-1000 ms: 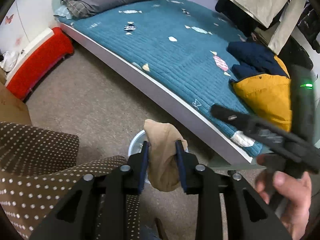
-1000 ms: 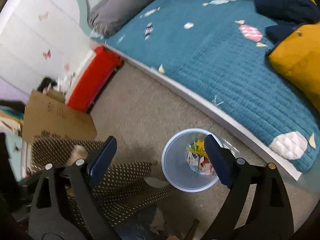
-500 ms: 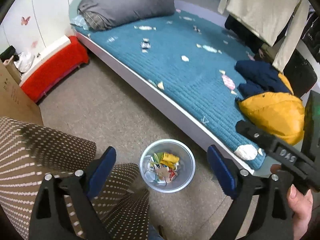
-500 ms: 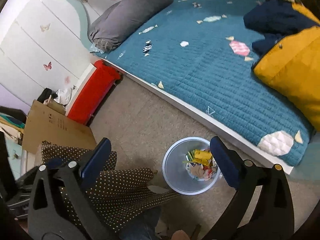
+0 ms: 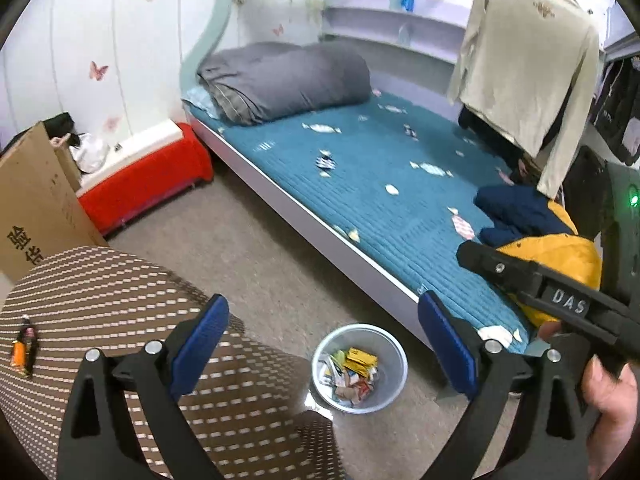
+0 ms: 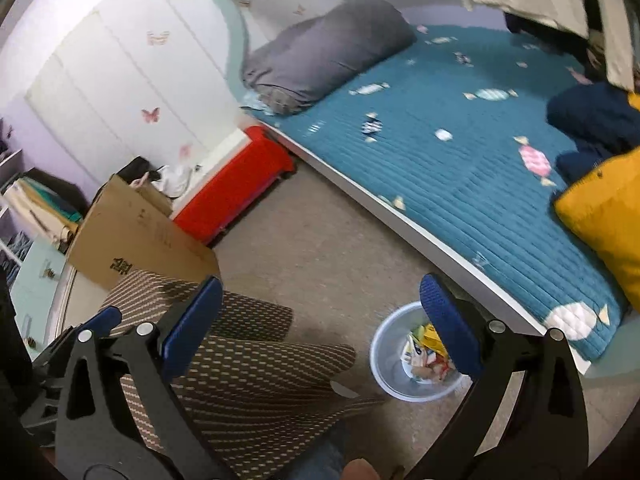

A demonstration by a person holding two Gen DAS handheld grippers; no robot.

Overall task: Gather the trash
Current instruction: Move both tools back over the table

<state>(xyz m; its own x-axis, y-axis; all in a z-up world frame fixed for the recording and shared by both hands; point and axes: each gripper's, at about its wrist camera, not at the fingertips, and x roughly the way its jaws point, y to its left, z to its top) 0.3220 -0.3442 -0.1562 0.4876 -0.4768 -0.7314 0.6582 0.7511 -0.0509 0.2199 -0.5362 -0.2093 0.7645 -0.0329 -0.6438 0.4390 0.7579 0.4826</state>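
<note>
- The trash (image 5: 354, 374), a heap of crumpled wrappers and paper scraps, lies in the pale round bin (image 5: 394, 394) on the floor, below and between the blue pads of the left tongs (image 5: 323, 350); nothing sits between those pads.
- It looks light, soft and crinkly, likely to slip or spring out of a loose pinch; I judge a firm pinch across a folded edge or the bulk of a crumple safest, not a flat glossy face.
- The left tongs are opening, almost fully spread. The right tongs (image 6: 322, 326) stand wide apart and empty, the bin (image 6: 380, 364) partly hidden behind their right-hand pad.
- The left view shows the bin's whole mouth, a small dark bottle with an orange part (image 5: 25, 347) on the dotted brown cloth (image 5: 120, 280) left of the tongs, and the other tongs held in a hand (image 5: 612, 396) at right.
- The right view alone shows shelves with papers (image 6: 36, 208) far left, beyond the cardboard box (image 6: 132, 236).
</note>
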